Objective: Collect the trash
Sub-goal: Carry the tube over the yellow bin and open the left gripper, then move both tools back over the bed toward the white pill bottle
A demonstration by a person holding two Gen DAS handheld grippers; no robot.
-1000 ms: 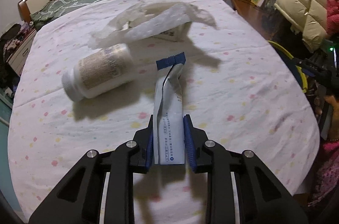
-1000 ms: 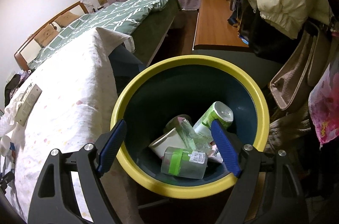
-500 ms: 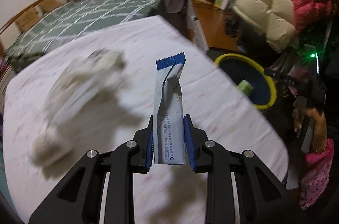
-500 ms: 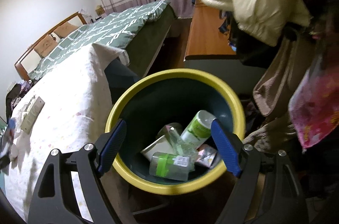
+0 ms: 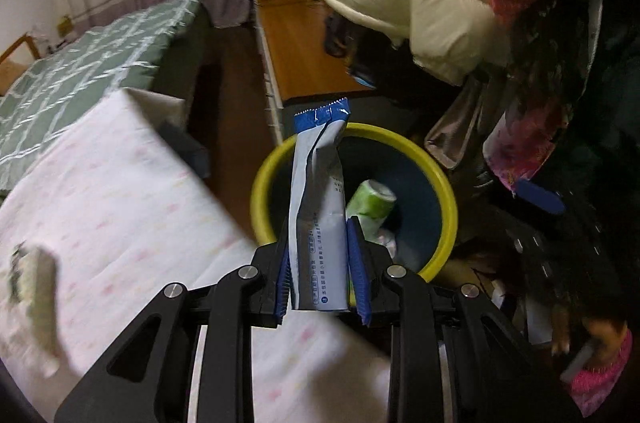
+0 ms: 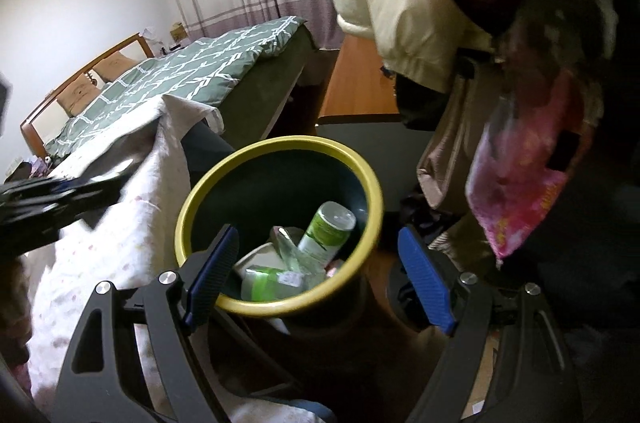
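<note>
Left gripper (image 5: 320,271) swung from bed to bin (image 5: 444,191); sachet (image 5: 320,207) between jaws

From my left camera, the sachet (image 5: 318,207) stands upright between my left gripper (image 5: 319,275) pads, in front of the bin (image 5: 444,191). The table (image 5: 120,203) lies left of the bin; cans (image 6: 328,227) lie inside. A bed (image 6: 192,79) sits behind the table.

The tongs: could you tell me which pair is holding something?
The left tongs, shut on the blue-and-white wrapper; the right tongs stand open, empty.
</note>
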